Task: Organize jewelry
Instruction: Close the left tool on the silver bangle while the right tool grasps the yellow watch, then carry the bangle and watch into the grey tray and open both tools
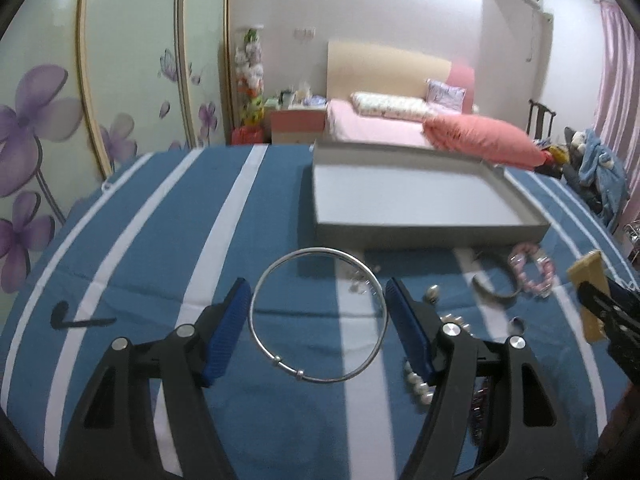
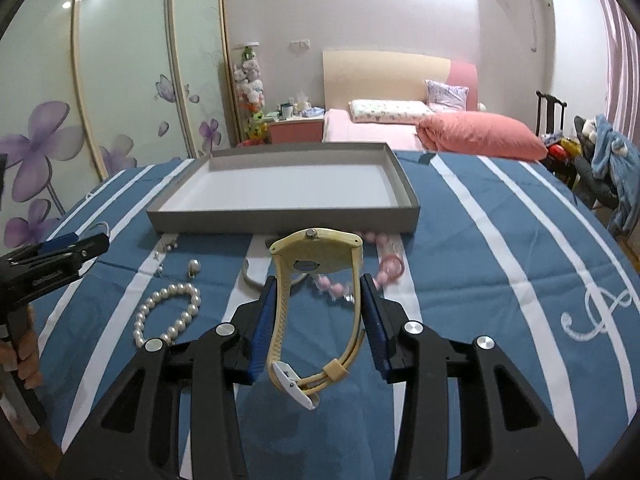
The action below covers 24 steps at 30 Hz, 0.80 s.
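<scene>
On the left wrist view, my left claw (image 1: 318, 320) stands with jaws apart, the silver bangle (image 1: 318, 315) lying flat on the blue striped cloth (image 1: 160, 248) between them, touching neither pad as far as I can tell. Grey tray (image 1: 424, 232) sits beyond it. Pink bead bracelet (image 1: 532, 270) and silver cuff (image 1: 496, 286) lie to the right, pearls (image 1: 418, 384) partly hidden behind my right finger.

Right wrist view: my right claw (image 2: 318, 316) is clamped on the yellow watch (image 2: 316, 276), held off the cloth, strap squeezed between both blue pads. Pearl bracelet (image 2: 170, 314) lies left, near a single pearl earring (image 2: 194, 267). Tray just beyond the watch.
</scene>
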### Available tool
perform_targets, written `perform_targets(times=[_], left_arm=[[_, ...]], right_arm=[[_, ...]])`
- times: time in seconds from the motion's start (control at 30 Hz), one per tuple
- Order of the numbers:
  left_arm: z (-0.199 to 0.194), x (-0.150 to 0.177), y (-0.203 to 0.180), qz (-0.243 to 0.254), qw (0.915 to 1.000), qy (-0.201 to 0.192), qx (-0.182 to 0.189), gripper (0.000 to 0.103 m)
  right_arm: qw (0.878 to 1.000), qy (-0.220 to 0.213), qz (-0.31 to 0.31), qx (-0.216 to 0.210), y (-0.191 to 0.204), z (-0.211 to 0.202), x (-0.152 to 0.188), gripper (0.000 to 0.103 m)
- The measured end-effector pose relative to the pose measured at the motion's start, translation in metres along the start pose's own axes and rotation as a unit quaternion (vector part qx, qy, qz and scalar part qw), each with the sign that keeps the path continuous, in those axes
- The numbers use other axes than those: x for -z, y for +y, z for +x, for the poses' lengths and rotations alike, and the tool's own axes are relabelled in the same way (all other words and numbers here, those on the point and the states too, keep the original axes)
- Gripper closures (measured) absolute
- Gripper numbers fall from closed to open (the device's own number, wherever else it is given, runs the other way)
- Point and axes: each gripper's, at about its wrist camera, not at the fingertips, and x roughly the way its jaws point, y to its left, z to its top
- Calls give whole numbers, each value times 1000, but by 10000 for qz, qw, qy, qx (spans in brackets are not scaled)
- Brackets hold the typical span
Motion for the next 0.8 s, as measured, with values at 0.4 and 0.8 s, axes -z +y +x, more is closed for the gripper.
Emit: perform_targets(times=[0.4, 0.8], left_arm=[[-14, -21, -23, 102, 9982, -583, 85, 35], [21, -63, -35, 69, 9960, -892, 0, 35]], right_arm=[[9971, -739, -153, 102, 0, -4, -38, 61], [9900, -1389, -57, 223, -15, 19, -74, 61]])
